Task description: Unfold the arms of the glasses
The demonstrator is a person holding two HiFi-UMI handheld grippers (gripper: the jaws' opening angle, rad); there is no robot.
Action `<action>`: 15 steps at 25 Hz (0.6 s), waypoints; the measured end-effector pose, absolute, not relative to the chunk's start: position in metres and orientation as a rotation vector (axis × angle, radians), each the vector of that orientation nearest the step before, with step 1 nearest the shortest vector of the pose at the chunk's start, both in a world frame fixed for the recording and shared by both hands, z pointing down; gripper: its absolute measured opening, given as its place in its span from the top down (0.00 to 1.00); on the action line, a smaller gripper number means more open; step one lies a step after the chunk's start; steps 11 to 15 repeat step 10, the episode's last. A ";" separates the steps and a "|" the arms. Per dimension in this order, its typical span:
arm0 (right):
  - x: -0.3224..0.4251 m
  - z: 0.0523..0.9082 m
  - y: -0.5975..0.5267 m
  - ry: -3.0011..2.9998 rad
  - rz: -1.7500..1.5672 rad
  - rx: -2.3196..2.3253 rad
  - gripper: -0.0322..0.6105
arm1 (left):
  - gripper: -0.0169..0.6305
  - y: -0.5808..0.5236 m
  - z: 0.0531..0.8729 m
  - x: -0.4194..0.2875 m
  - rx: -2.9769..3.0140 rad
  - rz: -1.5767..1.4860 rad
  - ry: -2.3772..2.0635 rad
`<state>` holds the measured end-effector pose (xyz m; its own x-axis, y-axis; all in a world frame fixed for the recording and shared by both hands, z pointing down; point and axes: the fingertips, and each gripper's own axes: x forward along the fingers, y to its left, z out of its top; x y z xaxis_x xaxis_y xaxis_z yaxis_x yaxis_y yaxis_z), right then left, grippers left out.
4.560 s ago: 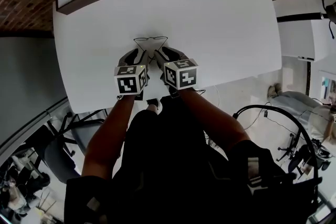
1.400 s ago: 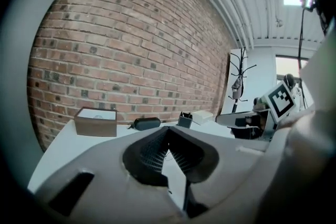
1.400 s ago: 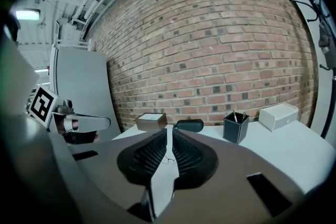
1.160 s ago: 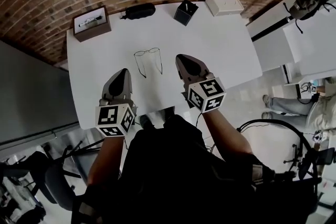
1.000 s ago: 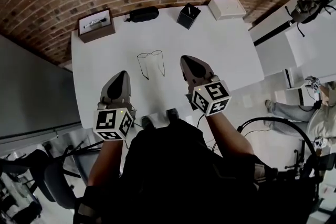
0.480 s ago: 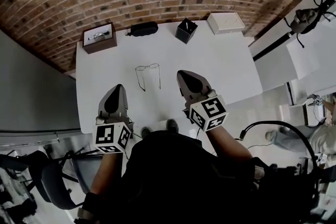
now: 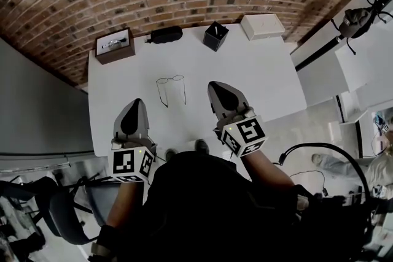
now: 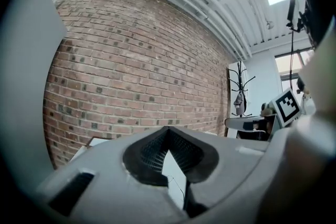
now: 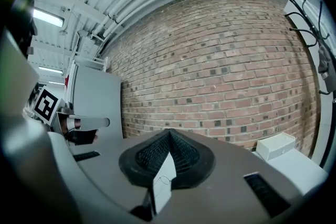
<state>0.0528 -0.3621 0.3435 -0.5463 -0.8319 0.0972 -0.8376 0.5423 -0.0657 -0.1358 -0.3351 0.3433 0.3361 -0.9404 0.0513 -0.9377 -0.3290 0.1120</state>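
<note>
As glasses (image 7: 171, 88) lie unfolded, both hand-held grippers (image 7: 137, 103) (image 7: 214, 85) hover — closed.

In front of you stands a white rectangular table (image 7: 264, 80). Along its far edge you have four things in a row, each apart from the next. At the left corner is a shallow brown box with a white lining (image 7: 115, 45), then a long black glasses case (image 7: 164, 34), then a small black open-topped square box (image 7: 215, 35). At the right is a flat white rectangular box (image 7: 262, 26). Nearer to you, left of the table's middle and well apart from that row, lie thin wire-framed glasses (image 7: 171, 78). Their lenses face the far edge, and both arms stand unfolded, pointing back toward your edge of the table.
</note>
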 end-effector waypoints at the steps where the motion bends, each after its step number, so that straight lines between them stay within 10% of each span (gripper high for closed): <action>1: 0.053 0.343 -0.362 -2.709 0.163 1.474 0.94 | 0.96 -0.336 0.343 -0.136 2.463 -0.036 -1.743; 15: 0.059 0.346 -0.368 -2.683 0.190 1.490 0.94 | 0.96 -0.340 0.339 -0.142 2.474 -0.053 -1.732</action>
